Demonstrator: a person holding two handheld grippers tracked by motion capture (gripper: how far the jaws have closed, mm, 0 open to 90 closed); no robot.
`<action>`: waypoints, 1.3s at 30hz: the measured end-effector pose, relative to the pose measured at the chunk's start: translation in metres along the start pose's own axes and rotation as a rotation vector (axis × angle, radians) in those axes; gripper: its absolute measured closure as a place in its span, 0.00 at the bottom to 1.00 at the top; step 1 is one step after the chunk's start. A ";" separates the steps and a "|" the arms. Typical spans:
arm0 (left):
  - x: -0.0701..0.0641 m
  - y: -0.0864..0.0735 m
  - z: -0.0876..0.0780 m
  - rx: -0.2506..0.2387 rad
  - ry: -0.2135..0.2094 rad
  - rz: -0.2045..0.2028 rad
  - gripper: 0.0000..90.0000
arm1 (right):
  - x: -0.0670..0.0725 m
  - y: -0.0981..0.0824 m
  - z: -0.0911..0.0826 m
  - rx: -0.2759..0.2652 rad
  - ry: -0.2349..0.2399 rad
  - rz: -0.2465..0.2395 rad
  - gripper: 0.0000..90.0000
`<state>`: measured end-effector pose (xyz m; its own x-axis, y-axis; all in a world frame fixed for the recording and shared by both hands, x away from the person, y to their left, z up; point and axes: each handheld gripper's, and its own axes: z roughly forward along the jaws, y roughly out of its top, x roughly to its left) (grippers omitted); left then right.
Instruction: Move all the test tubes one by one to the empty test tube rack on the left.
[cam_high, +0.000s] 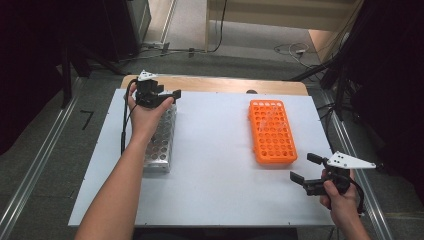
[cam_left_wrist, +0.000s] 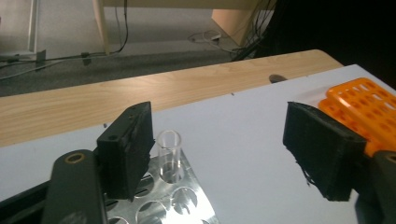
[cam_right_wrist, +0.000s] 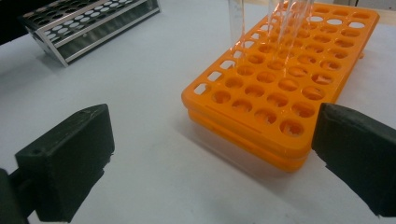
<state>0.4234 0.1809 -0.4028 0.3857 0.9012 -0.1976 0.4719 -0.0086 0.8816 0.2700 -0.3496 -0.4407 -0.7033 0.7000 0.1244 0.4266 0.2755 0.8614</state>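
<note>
A metal tube rack (cam_high: 162, 142) lies at the left of the white board, under the person's left hand. In the left gripper view a clear glass tube (cam_left_wrist: 169, 154) stands upright in a far hole of that rack (cam_left_wrist: 173, 205), close beside one jaw. My left gripper (cam_high: 167, 91) (cam_left_wrist: 224, 144) is open above the rack's far end, and its pads do not press on the tube. An orange tube rack (cam_high: 272, 131) (cam_right_wrist: 280, 93) lies at the right, with a few clear tubes (cam_right_wrist: 236, 23) standing in its far rows. My right gripper (cam_high: 305, 168) (cam_right_wrist: 215, 154) is open and empty, just short of the orange rack's near end.
The white board (cam_high: 215, 165) rests on a wooden table (cam_high: 215, 84) whose far edge shows behind it. Cables lie on the floor beyond. Dark stands flank both sides. The metal rack (cam_right_wrist: 88, 28) appears far left in the right gripper view.
</note>
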 end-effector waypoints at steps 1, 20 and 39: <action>-0.002 -0.001 -0.004 -0.008 -0.010 0.004 0.23 | 0.000 0.001 0.001 0.000 0.001 0.001 0.00; -0.032 -0.025 -0.070 -0.113 -0.072 0.040 0.00 | 0.001 0.025 0.020 -0.002 -0.007 0.015 0.00; -0.067 -0.069 -0.098 -0.147 -0.125 0.073 0.00 | -0.026 0.054 0.051 0.021 -0.052 0.023 0.00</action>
<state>0.2870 0.1640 -0.4084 0.5146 0.8394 -0.1748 0.3222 -0.0004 0.9467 0.3410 -0.3193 -0.4226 -0.6629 0.7394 0.1179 0.4543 0.2721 0.8483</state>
